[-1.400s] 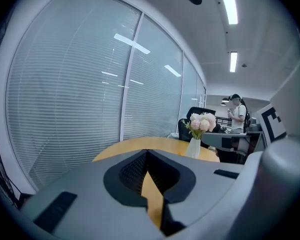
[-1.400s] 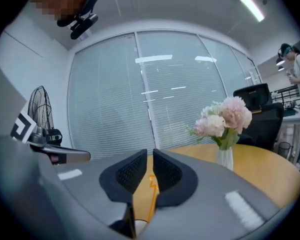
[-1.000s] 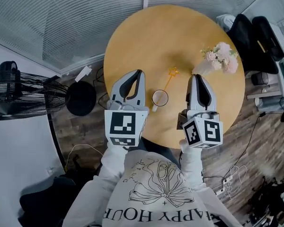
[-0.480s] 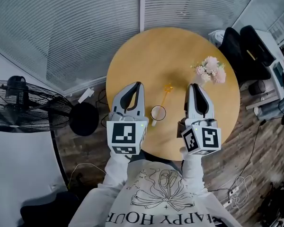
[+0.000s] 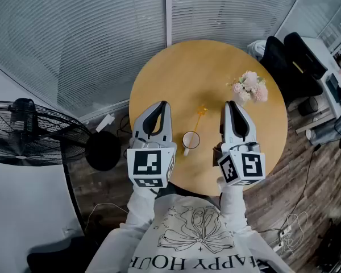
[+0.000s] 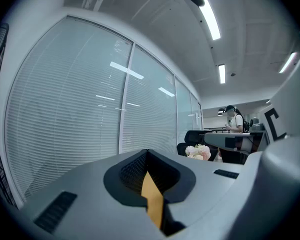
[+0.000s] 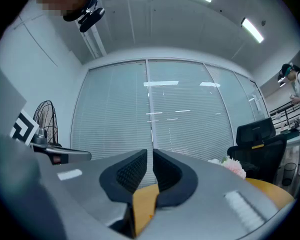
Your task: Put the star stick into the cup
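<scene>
**Grippers poised beside the cup:** A person in a white printed sweatshirt [image 5: 196, 240] held two grey two-jaw grippers over a round tan wooden table [image 5: 176, 73], seen from above.

A small white cup with a handle [image 5: 191, 140] stood upright on the table between the two tools. The thin yellow star-tipped stick [image 5: 199, 115] lay flat on the wood just beyond the cup. Its star end pointed away from the cup and its plain end lay close to the rim; whether the two touched could not be told.

The left gripper [image 5: 162, 104] hovered to the left of the cup, its jaws closed together at the tips on nothing. The right gripper [image 5: 231, 104] hovered to the right of the cup, its jaws a narrow slit apart and also empty.

A bunch of pale pink flowers [image 5: 250, 87] stood farther to the right of the cup, beyond the right gripper's tips. Off the table, a black standing fan [image 5: 23, 132] was well to the cup's left and black office chairs [image 5: 290, 53] were well to its right. White slatted blinds [image 5: 102, 33] ran across the wall beyond the cup.
</scene>
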A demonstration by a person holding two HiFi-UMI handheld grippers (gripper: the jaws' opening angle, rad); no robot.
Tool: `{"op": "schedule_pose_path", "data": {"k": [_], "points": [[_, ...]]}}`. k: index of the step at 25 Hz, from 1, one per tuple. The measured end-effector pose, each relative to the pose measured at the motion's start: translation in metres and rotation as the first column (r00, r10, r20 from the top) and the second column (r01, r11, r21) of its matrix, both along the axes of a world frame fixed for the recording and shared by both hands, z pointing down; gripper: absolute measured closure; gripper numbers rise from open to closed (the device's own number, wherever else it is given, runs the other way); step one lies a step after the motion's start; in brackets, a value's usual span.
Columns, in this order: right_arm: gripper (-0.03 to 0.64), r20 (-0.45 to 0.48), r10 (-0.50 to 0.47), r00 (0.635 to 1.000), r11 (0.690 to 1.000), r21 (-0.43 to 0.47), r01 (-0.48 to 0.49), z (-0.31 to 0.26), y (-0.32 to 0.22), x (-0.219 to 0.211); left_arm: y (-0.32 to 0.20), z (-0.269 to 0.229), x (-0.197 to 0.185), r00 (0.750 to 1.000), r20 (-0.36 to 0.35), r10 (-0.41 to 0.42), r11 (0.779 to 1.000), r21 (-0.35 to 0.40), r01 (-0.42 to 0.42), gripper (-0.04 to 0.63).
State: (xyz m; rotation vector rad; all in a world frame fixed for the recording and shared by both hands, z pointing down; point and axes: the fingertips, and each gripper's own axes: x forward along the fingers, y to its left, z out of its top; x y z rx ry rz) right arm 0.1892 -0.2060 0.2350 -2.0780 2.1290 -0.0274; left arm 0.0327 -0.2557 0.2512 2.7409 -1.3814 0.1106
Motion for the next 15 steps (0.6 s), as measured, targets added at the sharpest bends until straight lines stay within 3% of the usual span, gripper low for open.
{"op": "schedule_pose_path", "data": {"k": [15], "points": [[0.569, -0.007, 0.005, 1.000, 1.000, 0.000, -0.005, -0.0042, 0.0004, -0.0023, 0.0036, -0.0069, -0.0056, 1.000, -0.004, 0.004, 1.000, 0.011, -0.004, 0.589]]}}
